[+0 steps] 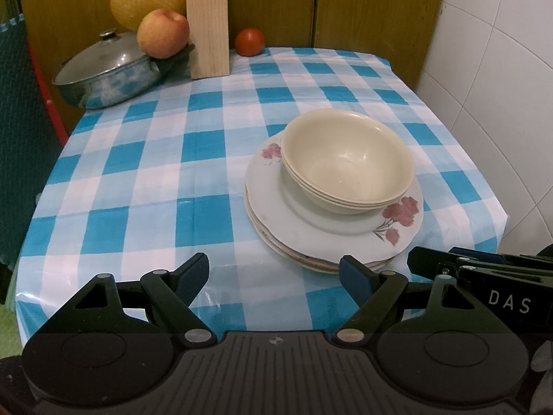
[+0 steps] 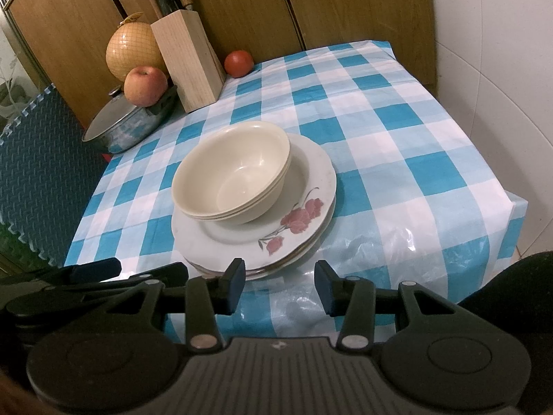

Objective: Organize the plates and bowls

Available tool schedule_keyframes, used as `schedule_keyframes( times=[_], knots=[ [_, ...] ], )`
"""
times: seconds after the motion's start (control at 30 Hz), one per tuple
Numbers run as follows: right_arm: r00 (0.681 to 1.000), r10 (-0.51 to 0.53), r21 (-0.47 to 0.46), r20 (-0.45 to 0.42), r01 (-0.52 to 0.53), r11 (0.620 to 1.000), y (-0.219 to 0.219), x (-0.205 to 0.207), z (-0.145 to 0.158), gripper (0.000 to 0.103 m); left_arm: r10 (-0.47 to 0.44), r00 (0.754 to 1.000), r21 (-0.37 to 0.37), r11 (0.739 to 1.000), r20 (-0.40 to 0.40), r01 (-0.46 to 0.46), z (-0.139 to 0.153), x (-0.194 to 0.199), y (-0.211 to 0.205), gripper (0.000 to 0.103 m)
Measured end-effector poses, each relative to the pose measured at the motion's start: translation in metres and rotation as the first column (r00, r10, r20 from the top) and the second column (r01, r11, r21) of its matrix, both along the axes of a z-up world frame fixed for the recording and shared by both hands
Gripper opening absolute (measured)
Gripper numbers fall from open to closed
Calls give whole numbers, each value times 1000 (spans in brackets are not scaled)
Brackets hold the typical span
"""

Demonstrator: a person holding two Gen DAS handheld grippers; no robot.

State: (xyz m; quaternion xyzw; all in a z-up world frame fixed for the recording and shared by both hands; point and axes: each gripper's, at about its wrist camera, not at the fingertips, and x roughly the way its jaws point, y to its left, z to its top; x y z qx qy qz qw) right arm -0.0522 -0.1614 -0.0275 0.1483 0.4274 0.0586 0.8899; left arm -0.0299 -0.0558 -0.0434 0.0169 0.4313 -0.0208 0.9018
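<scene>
Right wrist: three stacked bowls (image 2: 231, 173) top several plates (image 2: 304, 228).

Left wrist view: low at near tabletop (image 1: 207, 159) edge, facing the back cabinets, stack of plates (image 1: 331, 221) close, right of centre. Right wrist view: slightly higher, same heading, plates left of centre. Shared: plates, bowls (image 2: 231, 176), pot (image 1: 103, 69), knife block (image 2: 188, 58), fruit.
</scene>
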Motion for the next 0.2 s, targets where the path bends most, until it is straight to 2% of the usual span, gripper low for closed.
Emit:
schedule_keyframes(
  times=[0.2],
  knots=[
    [1000,0,-1,0,0,1000,0,0,0,44,1,1000,7,1000,6,-1,0,-1,2,87]
  ],
)
